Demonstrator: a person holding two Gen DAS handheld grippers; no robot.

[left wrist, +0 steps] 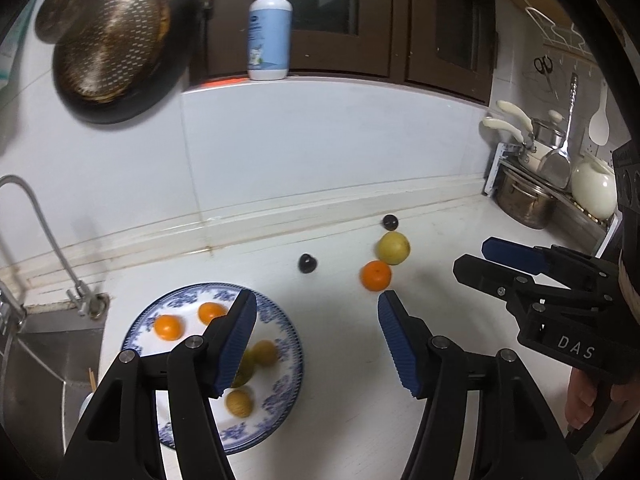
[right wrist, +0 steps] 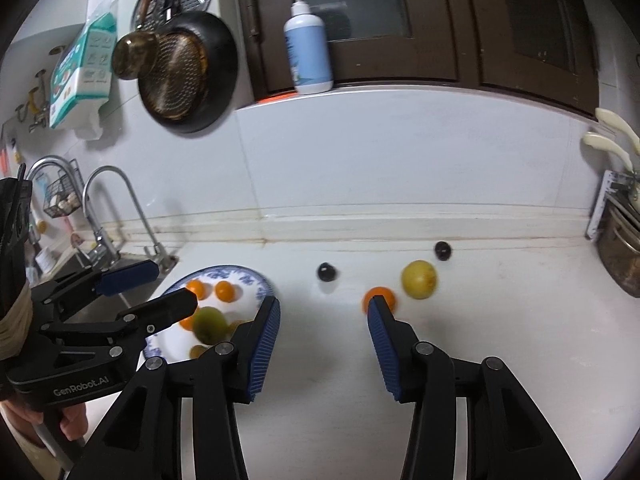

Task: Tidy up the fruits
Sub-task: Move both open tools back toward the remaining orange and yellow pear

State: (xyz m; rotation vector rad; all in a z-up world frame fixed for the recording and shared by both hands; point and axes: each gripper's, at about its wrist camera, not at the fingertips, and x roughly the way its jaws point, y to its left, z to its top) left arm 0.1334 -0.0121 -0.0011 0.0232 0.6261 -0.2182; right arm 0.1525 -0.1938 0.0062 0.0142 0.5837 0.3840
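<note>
A blue-patterned plate (left wrist: 280, 384) (right wrist: 256, 280) at the counter's left holds two small oranges (left wrist: 169, 327) and some yellow-green fruits (left wrist: 239, 402). Loose on the counter are an orange (left wrist: 375, 275) (right wrist: 384, 294), a yellow fruit (left wrist: 393, 247) (right wrist: 419, 279) and two dark plums (left wrist: 307, 263) (left wrist: 390, 221). My left gripper (left wrist: 316, 340) is open and empty, above the plate's right rim. My right gripper (right wrist: 322, 336) is open and empty, just short of the loose orange; it also shows in the left wrist view (left wrist: 472, 256).
A sink (left wrist: 44, 360) and tap (right wrist: 108, 208) lie left of the plate. Pots and utensils (left wrist: 532, 196) stand at the counter's back right. A soap bottle (left wrist: 269, 28) is on the ledge; a pan and strainer (left wrist: 108, 48) hang on the wall.
</note>
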